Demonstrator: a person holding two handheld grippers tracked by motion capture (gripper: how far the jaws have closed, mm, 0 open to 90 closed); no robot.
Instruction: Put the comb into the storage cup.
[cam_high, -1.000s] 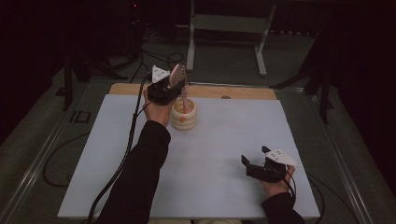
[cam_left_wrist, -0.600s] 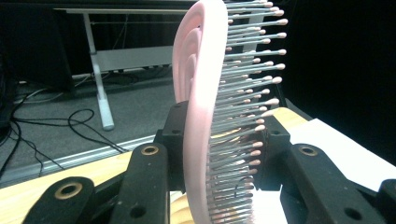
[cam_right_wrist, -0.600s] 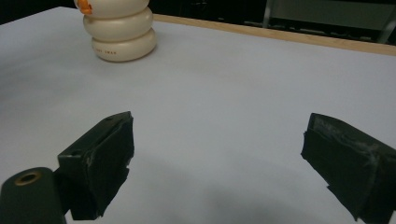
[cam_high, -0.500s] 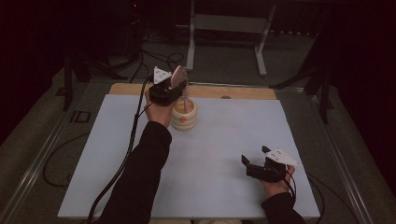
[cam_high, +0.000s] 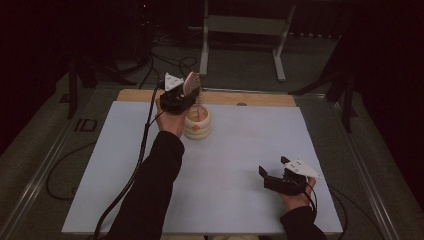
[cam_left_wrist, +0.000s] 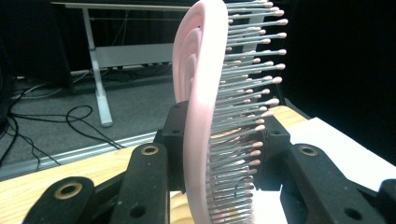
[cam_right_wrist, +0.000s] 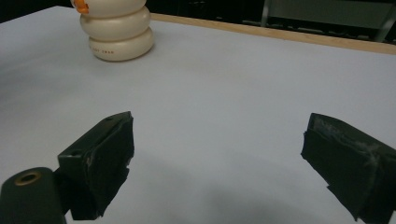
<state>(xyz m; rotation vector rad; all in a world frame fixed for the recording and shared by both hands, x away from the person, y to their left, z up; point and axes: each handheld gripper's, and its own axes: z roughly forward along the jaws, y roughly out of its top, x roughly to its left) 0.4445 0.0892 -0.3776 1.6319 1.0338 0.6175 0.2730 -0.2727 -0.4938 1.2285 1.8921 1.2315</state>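
My left gripper (cam_high: 182, 95) (cam_left_wrist: 224, 140) is shut on a pink hairbrush (cam_high: 190, 84) (cam_left_wrist: 201, 107), held upright with its bristles turned sideways. It hovers over a cream ribbed holder (cam_high: 197, 125) (cam_right_wrist: 119, 32) near the table's back edge, and the brush's handle reaches down to the holder's mouth. My right gripper (cam_high: 273, 165) (cam_right_wrist: 219, 140) rests low over the white mat at the front right. It is open, with nothing between its wide-apart jaws.
A white mat (cam_high: 240, 150) covers the table, with a wooden strip (cam_high: 250, 98) bare along the back edge. Beyond the table stands a metal frame (cam_high: 240, 30), with cables (cam_high: 165, 60) on the floor. My left gripper's cable (cam_high: 140, 160) trails over the mat's left side.
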